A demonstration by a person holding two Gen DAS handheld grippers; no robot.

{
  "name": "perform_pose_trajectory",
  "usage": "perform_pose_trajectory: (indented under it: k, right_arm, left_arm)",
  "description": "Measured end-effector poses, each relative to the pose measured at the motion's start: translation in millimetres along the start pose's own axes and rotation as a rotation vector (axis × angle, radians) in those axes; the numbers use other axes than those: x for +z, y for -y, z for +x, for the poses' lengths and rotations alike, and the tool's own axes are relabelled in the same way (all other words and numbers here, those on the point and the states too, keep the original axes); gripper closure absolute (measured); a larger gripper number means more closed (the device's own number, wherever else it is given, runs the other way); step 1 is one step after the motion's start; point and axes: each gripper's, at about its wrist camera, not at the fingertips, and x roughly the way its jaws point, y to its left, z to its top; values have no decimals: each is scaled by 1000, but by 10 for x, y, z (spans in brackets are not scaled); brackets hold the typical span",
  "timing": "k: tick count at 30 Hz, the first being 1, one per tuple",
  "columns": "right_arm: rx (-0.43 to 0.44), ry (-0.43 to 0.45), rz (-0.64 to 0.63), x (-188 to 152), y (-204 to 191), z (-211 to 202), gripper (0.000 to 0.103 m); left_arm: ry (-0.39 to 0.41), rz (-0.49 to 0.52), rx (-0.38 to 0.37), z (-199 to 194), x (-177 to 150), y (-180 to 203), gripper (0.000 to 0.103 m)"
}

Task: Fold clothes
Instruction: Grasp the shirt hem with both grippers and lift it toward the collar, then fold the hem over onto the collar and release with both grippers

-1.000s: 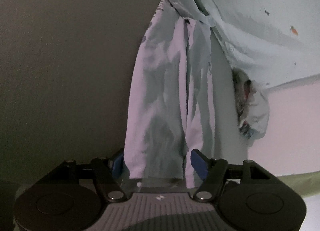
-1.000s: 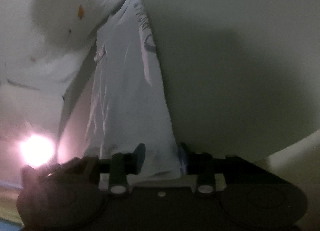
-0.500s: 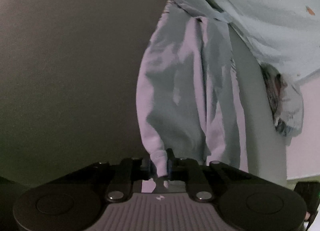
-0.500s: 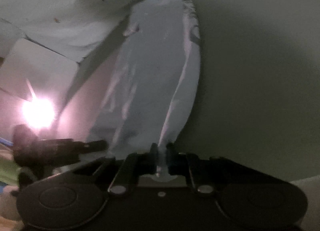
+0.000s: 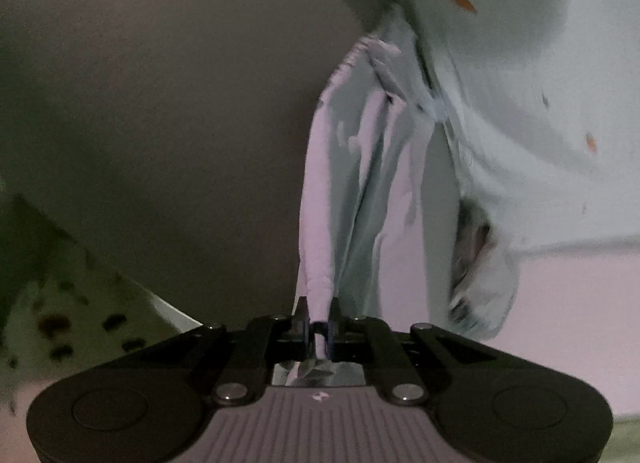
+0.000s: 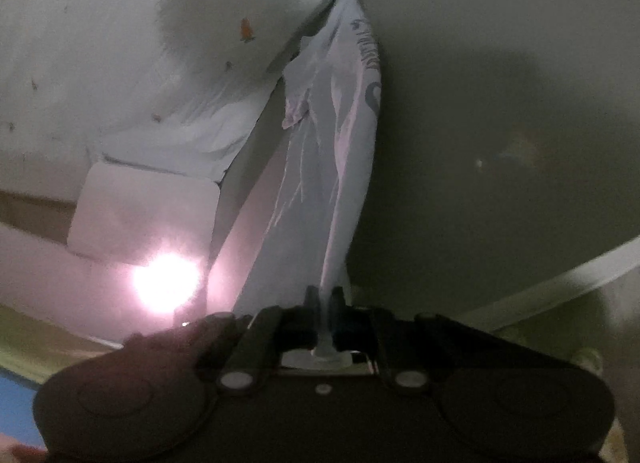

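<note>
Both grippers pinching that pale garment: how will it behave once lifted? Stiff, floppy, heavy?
Probably floppy: the pale garment runs from the left gripper in long soft folds. Likely light: the thin bunched edge in the right gripper seems to carry it. It may sag between the two pinches, and the loose flap could swing.

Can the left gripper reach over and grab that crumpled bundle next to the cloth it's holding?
Probably not yet. The left gripper is already shut on the pale garment, so it has no free grip. The crumpled bundle lies close on the right with nothing between, so letting go first should free the way.
</note>
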Motion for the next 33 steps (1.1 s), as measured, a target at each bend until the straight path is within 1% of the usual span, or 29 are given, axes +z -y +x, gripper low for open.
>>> perform_pose_trajectory:
  k: [3, 5, 7, 9, 11, 13, 15, 16, 17, 18, 20, 22, 23, 24, 25, 27, 29, 31, 33]
  right_arm:
    - [20, 20, 67, 125, 17, 14, 97]
    - [41, 39, 119, 320, -7, 110, 97]
    - [66, 72, 143, 551, -82, 226, 97]
    - [73, 102, 144, 812, -171, 340, 97]
    - [58, 125, 134, 1108, -250, 450, 97]
    - [43, 149, 139, 1443, -313, 616, 97]
    - [20, 168, 156, 1803, -320, 813, 96]
    - [6, 178, 162, 1981, -314, 918, 94]
    - [-14, 187, 170, 2137, -294, 1029, 91]
    - [-34, 196, 181, 2272, -262, 1132, 87]
    - [-76, 216, 193, 2486, -214, 1295, 66]
    - [-124, 245, 168, 2486, -226, 1292, 58]
    - [-148, 260, 155, 2485, -231, 1290, 51]
    - [-172, 274, 142, 2485, -237, 1289, 48]
    - [-196, 289, 129, 2485, -243, 1287, 44]
    - [-265, 291, 73, 2353, -243, 1245, 44]
    - [-383, 272, 4, 2151, -240, 1244, 44]
    - [-502, 258, -85, 1932, -259, 1277, 44]
    - [-603, 236, -225, 1722, -340, 1337, 41]
  left_arm:
    - [-17, -48, -59, 33, 208, 28, 95]
    - [-13, -70, -97, 75, 388, 113, 95]
    - [-7, -83, -128, 163, 619, 251, 95]
    - [2, -90, -154, 265, 862, 405, 95]
    - [9, -97, -175, 391, 1107, 566, 95]
    - [15, -105, -179, 587, 1358, 745, 95]
    - [24, -105, -179, 789, 1637, 910, 93]
    - [32, -102, -167, 892, 1787, 970, 91]
    - [40, -92, -151, 993, 1941, 1029, 75]
    - [47, -82, -132, 1084, 2077, 1082, 54]
    - [63, -54, -96, 1213, 2292, 1174, 38]
    - [82, 21, -87, 1232, 2403, 1260, 32]
    - [89, 71, -76, 1227, 2432, 1300, 25]
    - [94, 120, -55, 1232, 2451, 1332, 20]
    - [98, 169, -17, 1250, 2454, 1351, 20]
    - [89, 256, 79, 1291, 2403, 1341, 20]
    - [55, 333, 176, 1354, 2291, 1305, 20]
    - [25, 413, 235, 1366, 2118, 1254, 20]
    - [9, 484, 277, 1372, 1925, 1209, 20]
